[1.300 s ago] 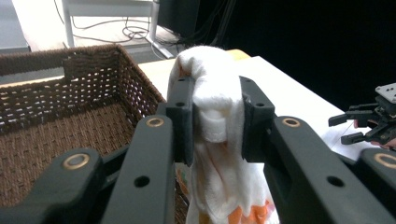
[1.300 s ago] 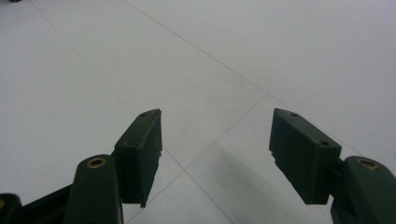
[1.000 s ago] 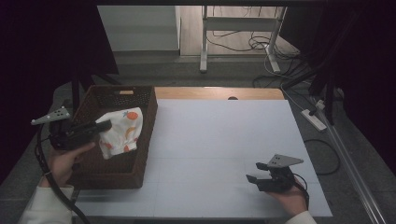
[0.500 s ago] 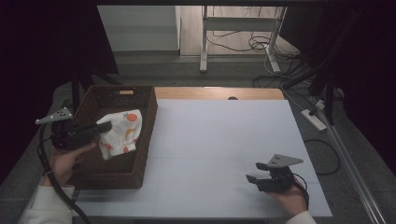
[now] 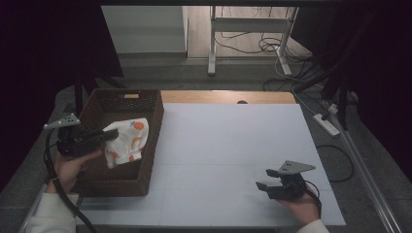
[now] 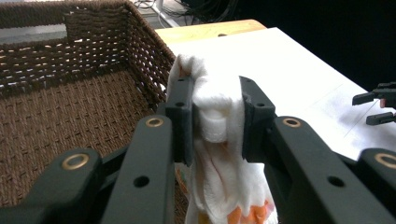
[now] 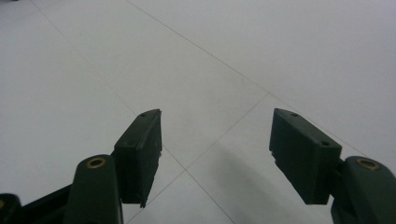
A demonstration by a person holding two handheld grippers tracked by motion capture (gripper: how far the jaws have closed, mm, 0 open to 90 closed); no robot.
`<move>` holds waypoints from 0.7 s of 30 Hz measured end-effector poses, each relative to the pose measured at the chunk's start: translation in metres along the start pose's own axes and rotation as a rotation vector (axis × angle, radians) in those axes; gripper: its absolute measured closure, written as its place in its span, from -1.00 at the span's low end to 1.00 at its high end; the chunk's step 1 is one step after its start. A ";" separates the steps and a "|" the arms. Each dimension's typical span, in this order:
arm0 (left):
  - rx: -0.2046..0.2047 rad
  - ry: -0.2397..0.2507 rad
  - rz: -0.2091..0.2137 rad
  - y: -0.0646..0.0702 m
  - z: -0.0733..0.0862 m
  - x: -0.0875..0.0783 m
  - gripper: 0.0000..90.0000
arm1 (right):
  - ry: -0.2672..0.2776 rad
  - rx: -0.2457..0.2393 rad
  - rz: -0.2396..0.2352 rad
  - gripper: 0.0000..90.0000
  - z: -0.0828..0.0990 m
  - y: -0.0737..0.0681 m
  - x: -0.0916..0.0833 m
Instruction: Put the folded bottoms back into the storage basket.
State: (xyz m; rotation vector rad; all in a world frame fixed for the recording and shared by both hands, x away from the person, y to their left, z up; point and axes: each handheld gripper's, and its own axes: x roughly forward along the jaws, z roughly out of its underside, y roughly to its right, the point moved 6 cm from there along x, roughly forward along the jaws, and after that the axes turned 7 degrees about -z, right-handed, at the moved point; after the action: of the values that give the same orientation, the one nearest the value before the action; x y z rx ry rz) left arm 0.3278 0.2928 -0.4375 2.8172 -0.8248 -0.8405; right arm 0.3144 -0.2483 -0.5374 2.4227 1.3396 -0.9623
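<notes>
A white cloth with orange prints hangs over the brown wicker basket at the table's left. My left gripper is shut on its bunched top, and the cloth bulges between the two black pads while its tail droops toward the basket floor. Near the front right of the white table, my right gripper rests low in a hand, open, with nothing between its jaws. Through the right gripper view, that gripper faces bare white tabletop.
The white table surface stretches between the basket and the right hand. A wooden strip runs along the far edge. Beyond it stand a metal frame and floor cables. A power strip lies off the right edge.
The left gripper with the cloth has drifted slightly toward the near left over the basket. The right gripper has stayed put.
</notes>
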 end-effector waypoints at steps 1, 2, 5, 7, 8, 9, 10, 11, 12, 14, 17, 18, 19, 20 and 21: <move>0.001 -0.003 0.001 0.000 0.001 0.000 0.56 | 0.003 0.001 0.000 -0.23 0.000 0.000 0.000; 0.000 -0.007 0.001 0.000 0.002 0.001 0.56 | 0.003 0.000 0.000 -0.23 0.000 0.000 0.000; -0.003 -0.017 0.000 -0.001 0.003 0.004 0.56 | 0.007 0.001 0.000 -0.23 0.000 0.000 -0.001; -0.002 -0.023 0.000 -0.001 0.004 0.005 0.56 | 0.005 0.001 -0.001 -0.22 0.000 0.000 -0.001; -0.002 -0.026 0.000 -0.001 0.004 0.006 0.56 | 0.004 0.000 -0.001 -0.23 0.000 0.000 -0.001; -0.002 -0.028 0.000 -0.001 0.004 0.007 0.56 | 0.004 0.000 -0.001 -0.23 0.000 0.000 0.000; -0.001 -0.030 -0.002 -0.002 0.005 0.007 0.56 | 0.004 -0.001 -0.001 -0.23 0.000 0.000 0.000; 0.000 -0.032 -0.006 -0.002 0.005 0.008 0.56 | 0.003 -0.001 -0.001 -0.23 0.000 0.000 0.000; 0.000 -0.035 -0.011 -0.002 0.005 0.008 0.56 | 0.003 -0.001 -0.001 -0.23 0.000 0.000 0.000; 0.001 -0.041 -0.017 -0.003 0.005 0.009 0.56 | 0.004 0.000 0.000 -0.23 0.000 0.000 0.000; -0.001 -0.049 -0.023 -0.006 0.006 0.010 0.56 | 0.004 -0.001 0.000 -0.23 0.000 0.000 0.000; -0.003 -0.052 -0.024 -0.007 0.006 0.011 0.56 | 0.004 -0.002 0.000 -0.23 0.000 0.000 0.000; -0.005 -0.054 -0.025 -0.008 0.007 0.011 0.56 | 0.006 -0.002 -0.001 -0.23 -0.001 0.000 0.000; -0.005 -0.058 -0.028 -0.009 0.008 0.012 0.56 | 0.006 -0.001 0.000 -0.23 -0.001 0.000 0.000; -0.006 -0.060 -0.030 -0.010 0.008 0.012 0.56 | 0.006 -0.001 0.000 -0.23 -0.001 0.000 0.000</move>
State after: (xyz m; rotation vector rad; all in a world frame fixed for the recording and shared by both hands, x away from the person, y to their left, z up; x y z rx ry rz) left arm 0.3370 0.2957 -0.4522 2.8187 -0.7890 -0.9341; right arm 0.3144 -0.2483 -0.5367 2.4265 1.3418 -0.9544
